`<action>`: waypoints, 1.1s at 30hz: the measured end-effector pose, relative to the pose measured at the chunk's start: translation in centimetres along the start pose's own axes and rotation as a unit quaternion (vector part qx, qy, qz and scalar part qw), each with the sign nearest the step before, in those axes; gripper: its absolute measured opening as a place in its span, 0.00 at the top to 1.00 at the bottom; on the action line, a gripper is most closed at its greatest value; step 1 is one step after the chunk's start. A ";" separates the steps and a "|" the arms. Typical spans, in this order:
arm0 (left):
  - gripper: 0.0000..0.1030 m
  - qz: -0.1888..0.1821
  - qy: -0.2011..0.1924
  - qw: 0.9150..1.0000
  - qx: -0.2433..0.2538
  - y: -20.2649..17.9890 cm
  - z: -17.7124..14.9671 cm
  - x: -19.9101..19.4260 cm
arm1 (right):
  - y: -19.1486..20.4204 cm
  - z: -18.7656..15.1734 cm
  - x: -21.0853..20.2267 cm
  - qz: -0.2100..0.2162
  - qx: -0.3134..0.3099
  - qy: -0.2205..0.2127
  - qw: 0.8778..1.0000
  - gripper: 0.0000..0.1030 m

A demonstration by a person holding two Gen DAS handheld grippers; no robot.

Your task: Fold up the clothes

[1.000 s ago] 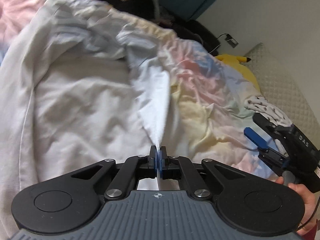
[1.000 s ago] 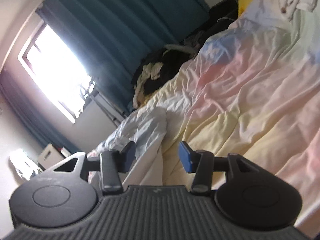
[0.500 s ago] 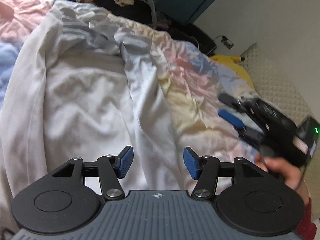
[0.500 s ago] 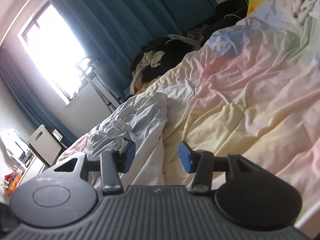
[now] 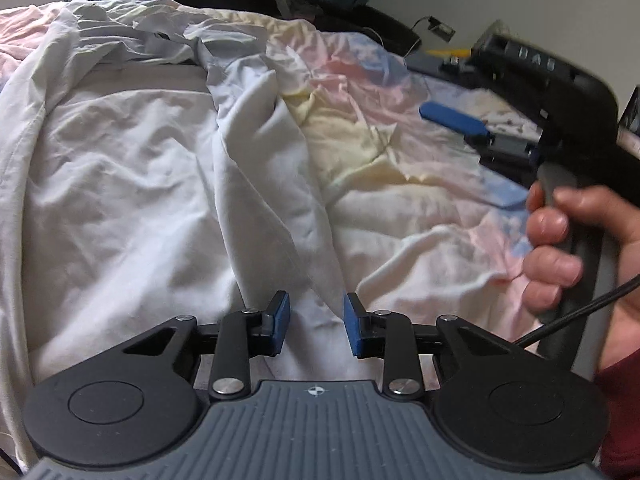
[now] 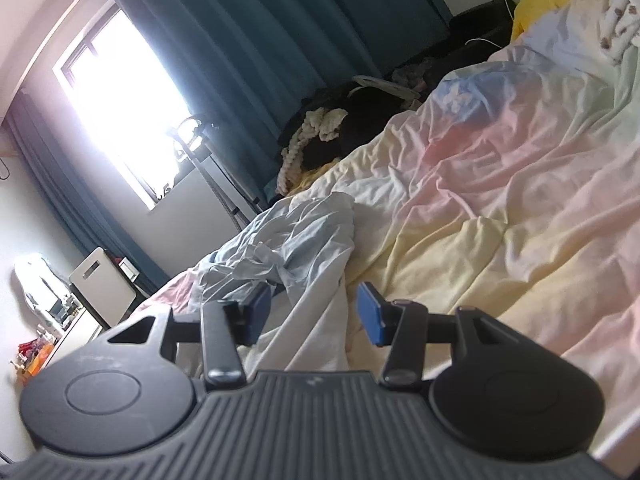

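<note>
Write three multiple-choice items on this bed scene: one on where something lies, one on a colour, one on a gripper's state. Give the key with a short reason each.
1. Where does the crumpled white cotton garment lie?
A. On the pastel bedspread
B. Hung on the curtain
C. On the floor

2. What colour are the pads on the left gripper?
A. Red
B. Blue
C. Green

3. What is the state of the right gripper?
A. Shut on the garment
B. Shut on nothing
C. Open

Key:
1 A, the garment is spread over the pink, yellow and blue bedspread in the left wrist view.
2 B, both fingertips carry blue pads.
3 C, its jaws stand apart with cloth showing in the gap, and nothing is clamped.
</note>
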State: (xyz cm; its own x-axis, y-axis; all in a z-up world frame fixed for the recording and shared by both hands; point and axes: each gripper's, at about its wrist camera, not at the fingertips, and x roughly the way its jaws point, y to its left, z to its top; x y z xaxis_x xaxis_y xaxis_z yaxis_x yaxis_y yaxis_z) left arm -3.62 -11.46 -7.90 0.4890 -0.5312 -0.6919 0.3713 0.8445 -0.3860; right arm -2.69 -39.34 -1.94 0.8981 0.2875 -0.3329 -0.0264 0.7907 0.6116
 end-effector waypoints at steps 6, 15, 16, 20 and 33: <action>0.66 0.013 0.006 1.000 0.011 0.0 -0.4 0.6 | 0.0 0.2 -0.5 0.011 0.003 -0.005 1.000 0.51; 0.48 -0.004 0.001 1.000 0.010 0.0 -0.8 0.2 | 1.2 0.4 -2.1 0.048 -0.004 -0.011 0.999 0.50; 0.48 -0.005 0.002 1.000 0.009 0.0 -0.8 0.3 | 1.2 0.4 -2.2 0.051 -0.005 -0.010 0.999 0.50; 0.48 0.000 0.008 1.000 0.017 -0.1 -1.2 0.7 | 1.9 0.0 -2.0 0.053 -0.020 0.002 0.998 0.49; 0.93 0.020 -0.010 0.999 0.025 0.3 -1.9 0.5 | 2.0 -1.2 0.3 0.041 -0.041 0.035 0.998 0.49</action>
State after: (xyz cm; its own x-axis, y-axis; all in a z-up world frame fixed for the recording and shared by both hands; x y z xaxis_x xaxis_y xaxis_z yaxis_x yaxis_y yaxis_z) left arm -4.71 -11.37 -9.53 0.5207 -0.4981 -0.6934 0.3893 0.8614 -0.3264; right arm -2.97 -36.98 -1.65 0.8590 0.3872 -0.3349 -0.1366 0.8038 0.5790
